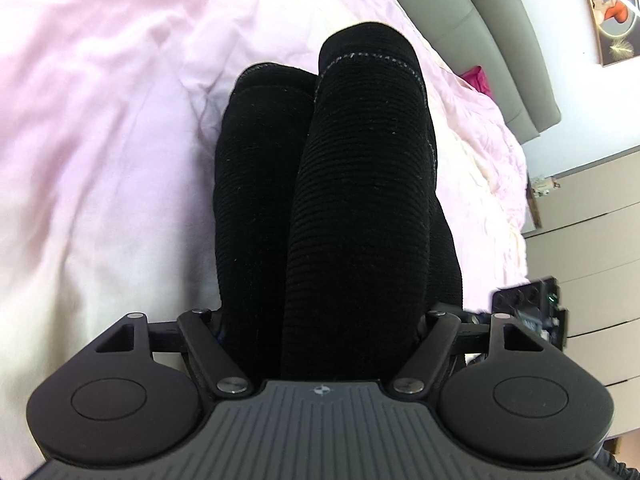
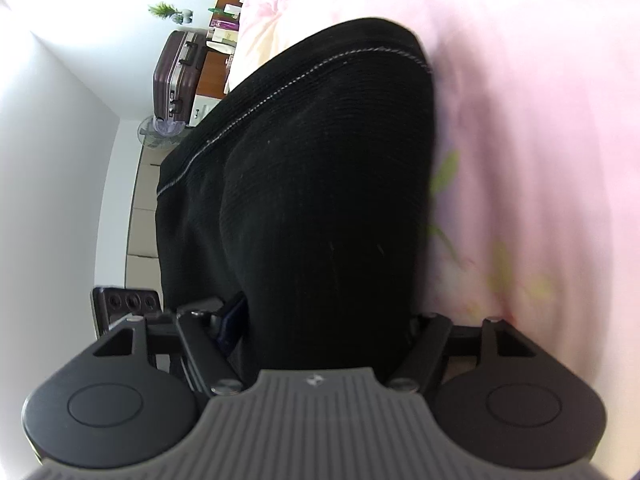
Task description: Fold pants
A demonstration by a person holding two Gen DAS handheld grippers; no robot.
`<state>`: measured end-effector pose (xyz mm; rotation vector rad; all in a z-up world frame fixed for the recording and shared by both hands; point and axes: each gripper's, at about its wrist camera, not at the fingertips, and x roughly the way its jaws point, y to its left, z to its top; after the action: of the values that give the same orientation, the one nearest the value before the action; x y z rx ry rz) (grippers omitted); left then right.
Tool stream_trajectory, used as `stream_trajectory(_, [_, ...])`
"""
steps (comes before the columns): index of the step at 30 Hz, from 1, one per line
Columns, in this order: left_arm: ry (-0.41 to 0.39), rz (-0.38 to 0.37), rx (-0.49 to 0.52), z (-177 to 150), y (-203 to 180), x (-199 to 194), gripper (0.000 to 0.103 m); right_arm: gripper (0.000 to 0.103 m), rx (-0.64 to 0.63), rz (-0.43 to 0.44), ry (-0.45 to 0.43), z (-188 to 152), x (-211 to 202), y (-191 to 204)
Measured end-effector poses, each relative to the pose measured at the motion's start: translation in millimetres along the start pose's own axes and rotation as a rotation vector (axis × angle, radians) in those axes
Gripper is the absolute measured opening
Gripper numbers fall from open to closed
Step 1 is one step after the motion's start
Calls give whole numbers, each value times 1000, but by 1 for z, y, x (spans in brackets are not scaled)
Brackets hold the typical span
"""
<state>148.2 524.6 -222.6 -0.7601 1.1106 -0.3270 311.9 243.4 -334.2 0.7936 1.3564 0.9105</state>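
- The left gripper (image 1: 324,316) and the right gripper (image 2: 320,320) each have black cloth filling the gap between wide-set jaws; the fingertips are buried under it, so whether the pads are pinching or slack cannot be told in either view
- If the pads are loose, the top layer could slide off and the fold would fall open; thick, bunched fabric makes an even hold harder
- The two layers seen from the left wrist are not lined up, one leg end reaching further than the other, so setting them down this way would likely leave a crooked fold
- The soft pink bed cover (image 1: 100,120) is wrinkled and could be caught or dragged along with the cloth
- The pants (image 1: 352,184) are black, ribbed knit, heavy-looking, with a pale stitched seam near the hem
- They run forward from both grippers and lie on the bed cover, doubled lengthwise, close to the bed's edge in the right wrist view (image 2: 312,184)
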Motion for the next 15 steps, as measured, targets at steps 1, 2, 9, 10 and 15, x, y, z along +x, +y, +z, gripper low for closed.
stream_trajectory(1, [-3, 28, 13, -2, -9, -1, 87, 72, -16, -31, 4, -5, -6, -2])
stream_trajectory(2, [-6, 52, 23, -4, -13, -5, 87, 72, -32, -58, 7, -6, -13, -1])
stream_trajectory(9, [-95, 358, 108, -26, -59, -54, 93, 78, -206, -293, -6, -36, -61, 19])
stream_trajectory(10, [-118, 421, 124, -33, -87, -43, 92, 76, -246, -340, -9, -42, -69, 24])
stream_trajectory(15, [-270, 677, 233, -75, -151, -77, 79, 71, -461, -527, -90, -82, -106, 62])
